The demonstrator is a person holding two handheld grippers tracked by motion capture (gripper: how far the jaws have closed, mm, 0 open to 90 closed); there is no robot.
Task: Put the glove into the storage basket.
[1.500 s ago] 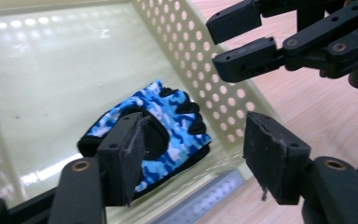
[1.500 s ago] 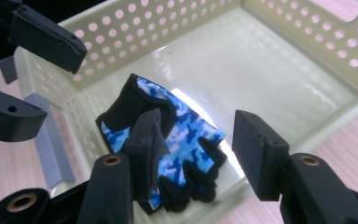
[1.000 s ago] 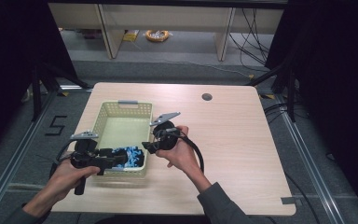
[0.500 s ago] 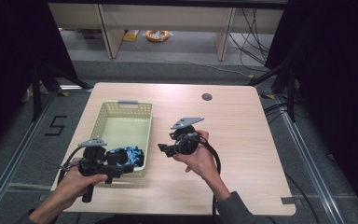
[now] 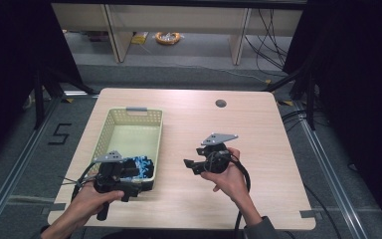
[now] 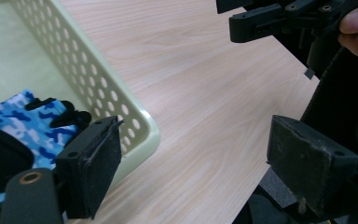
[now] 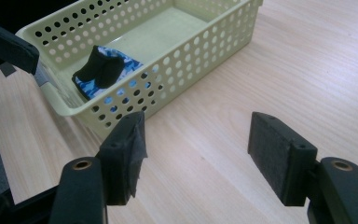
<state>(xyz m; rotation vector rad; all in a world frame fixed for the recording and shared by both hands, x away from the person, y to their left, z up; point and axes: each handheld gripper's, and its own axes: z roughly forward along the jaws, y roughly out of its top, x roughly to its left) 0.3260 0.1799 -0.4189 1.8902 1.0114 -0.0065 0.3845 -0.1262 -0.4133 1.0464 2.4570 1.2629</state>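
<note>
Blue camouflage glove (image 7: 103,72) seen lying in green basket (image 5: 108,130) on counter (image 5: 268,134); left gripper (image 6: 191,161) jaws held apart, empty; right gripper (image 7: 196,149) jaws likewise apart.

**Glove in the basket's near end**

A pale yellow-green perforated plastic basket (image 5: 110,130) stands upright on the wooden table, on its left half, long axis running away from the person. A grey handle clip sits on its far rim. Inside, at the near end, lies a crumpled fingerless glove (image 7: 103,70) in blue, white and light-blue camouflage with black cuff and trim, resting on the basket floor against the near wall. The rest of the basket floor is bare
</note>
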